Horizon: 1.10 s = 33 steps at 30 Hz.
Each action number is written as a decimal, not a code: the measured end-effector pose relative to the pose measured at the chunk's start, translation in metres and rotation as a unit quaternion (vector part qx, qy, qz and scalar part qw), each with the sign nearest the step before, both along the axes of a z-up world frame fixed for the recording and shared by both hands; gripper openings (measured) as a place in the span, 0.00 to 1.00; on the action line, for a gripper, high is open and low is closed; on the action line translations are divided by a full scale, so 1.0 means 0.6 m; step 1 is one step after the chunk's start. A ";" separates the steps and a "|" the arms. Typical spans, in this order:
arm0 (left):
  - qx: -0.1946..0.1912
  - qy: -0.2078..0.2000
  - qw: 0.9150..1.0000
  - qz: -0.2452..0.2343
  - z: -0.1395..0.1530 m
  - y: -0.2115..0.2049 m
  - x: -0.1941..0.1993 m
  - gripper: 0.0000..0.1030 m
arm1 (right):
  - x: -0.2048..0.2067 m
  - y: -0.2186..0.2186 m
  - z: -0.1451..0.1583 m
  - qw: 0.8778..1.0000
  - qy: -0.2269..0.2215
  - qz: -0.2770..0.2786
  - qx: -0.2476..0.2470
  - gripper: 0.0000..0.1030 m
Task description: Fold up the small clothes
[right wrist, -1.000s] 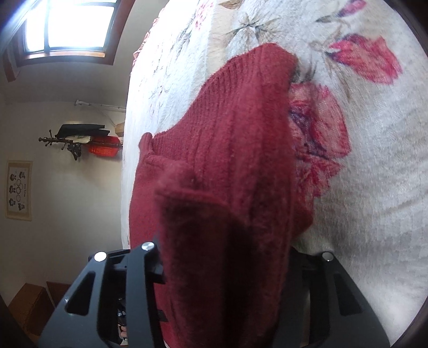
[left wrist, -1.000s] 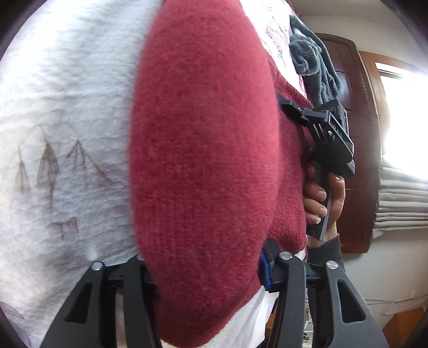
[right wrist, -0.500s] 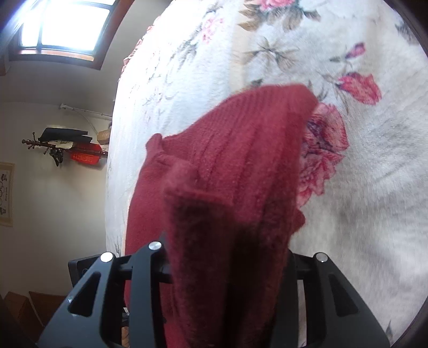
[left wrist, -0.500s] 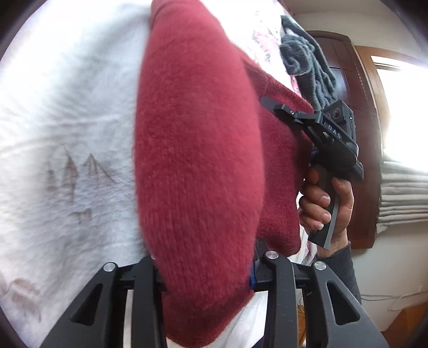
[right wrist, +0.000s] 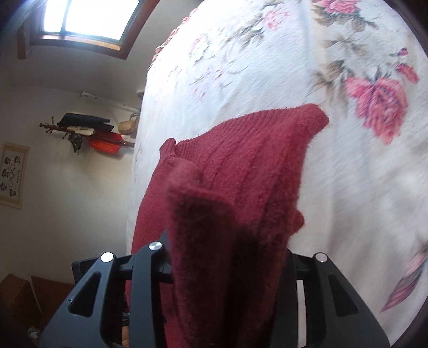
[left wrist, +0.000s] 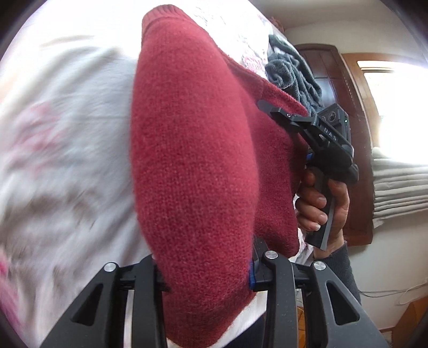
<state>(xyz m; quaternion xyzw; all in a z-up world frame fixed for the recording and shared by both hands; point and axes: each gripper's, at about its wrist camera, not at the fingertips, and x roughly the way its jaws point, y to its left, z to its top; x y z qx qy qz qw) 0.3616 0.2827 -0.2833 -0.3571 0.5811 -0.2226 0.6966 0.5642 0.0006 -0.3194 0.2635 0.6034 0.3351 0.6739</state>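
Sweater held up over bed between both tongs.

Sweater (left wrist: 192, 166) sits clamped in left tongs (left wrist: 208, 270), filling centre of left view; bedspread (left wrist: 67, 160) behind and to its left. Right tongs (left wrist: 267, 105) grip sweater's right edge, hand (left wrist: 321, 206) below on the handle. Towel (left wrist: 291, 72) on bed beyond sweater, upper right; door (left wrist: 347, 107) behind it, window (left wrist: 396, 112) far right. Right view: sweater (right wrist: 240, 187) pinched in right tongs (right wrist: 224, 257), bedspread (right wrist: 267, 67) behind and right; wall rack (right wrist: 83, 131) left, picture (right wrist: 12, 174) far left, window (right wrist: 88, 16) top left.
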 end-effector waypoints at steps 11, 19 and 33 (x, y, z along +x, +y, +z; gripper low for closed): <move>0.006 0.011 0.999 0.042 -0.021 0.083 -0.193 0.33 | -0.148 0.125 -0.018 0.997 0.032 0.065 0.007 0.34; 0.022 0.041 0.998 0.041 -0.104 0.101 -0.259 0.38 | -0.219 0.151 -0.092 0.994 0.067 0.082 -0.022 0.37; 0.140 -0.106 0.983 0.047 0.018 0.078 -0.325 0.64 | -0.250 -0.011 -0.010 1.000 -0.015 0.008 -0.027 0.39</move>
